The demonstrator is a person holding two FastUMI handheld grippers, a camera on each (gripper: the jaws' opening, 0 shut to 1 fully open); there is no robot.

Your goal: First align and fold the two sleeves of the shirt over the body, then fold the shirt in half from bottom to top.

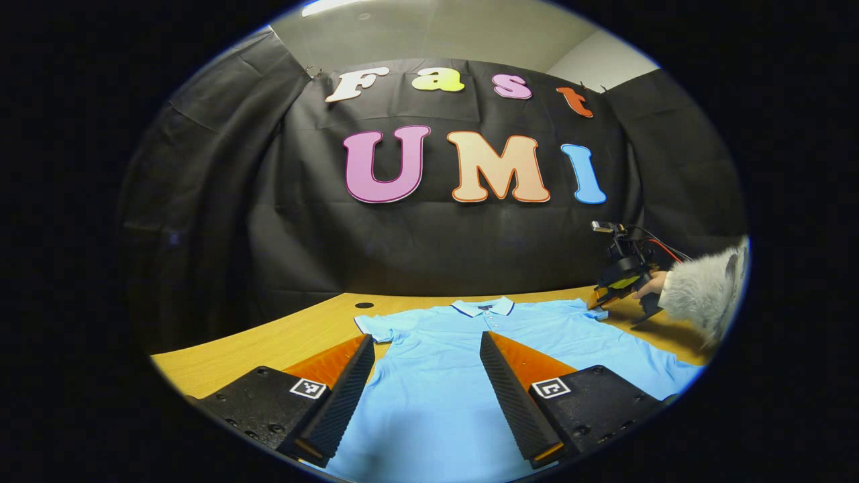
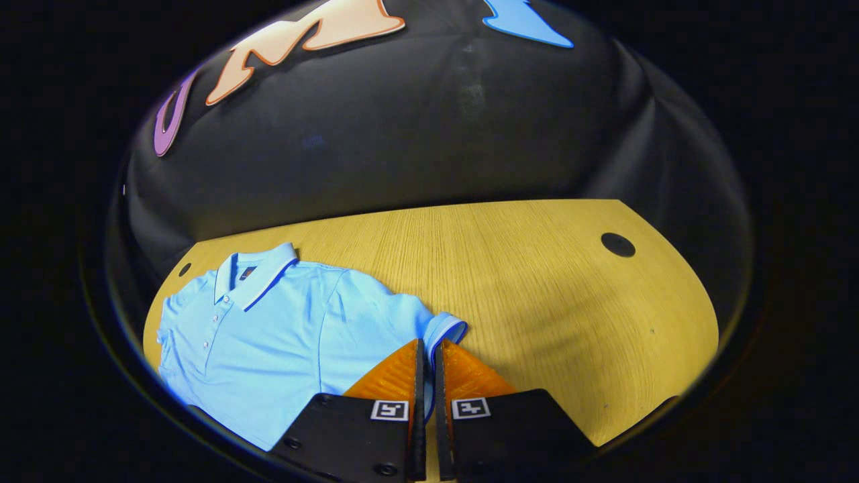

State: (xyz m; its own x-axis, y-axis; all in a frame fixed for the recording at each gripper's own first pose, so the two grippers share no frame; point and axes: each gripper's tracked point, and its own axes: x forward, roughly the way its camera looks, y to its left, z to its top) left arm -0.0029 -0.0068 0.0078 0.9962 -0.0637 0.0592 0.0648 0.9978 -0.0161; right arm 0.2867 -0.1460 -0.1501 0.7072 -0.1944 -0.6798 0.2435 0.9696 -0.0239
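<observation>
The right gripper's fingers were pinched together on the cuff of the right sleeve; the left gripper's stood wide apart above the shirt, gripping nothing. The pale blue polo lay flat, face up, on the wood-grain table. Its knit looked soft, light and limp, likely to sag, so hems and cuffs seemed the best holds

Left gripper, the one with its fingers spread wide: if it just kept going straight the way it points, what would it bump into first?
Most likely the shirt. The left gripper is open over the light blue body, aimed toward the collar, with nothing else between. Depth is hard to judge, so it might skim above the cloth.
</observation>
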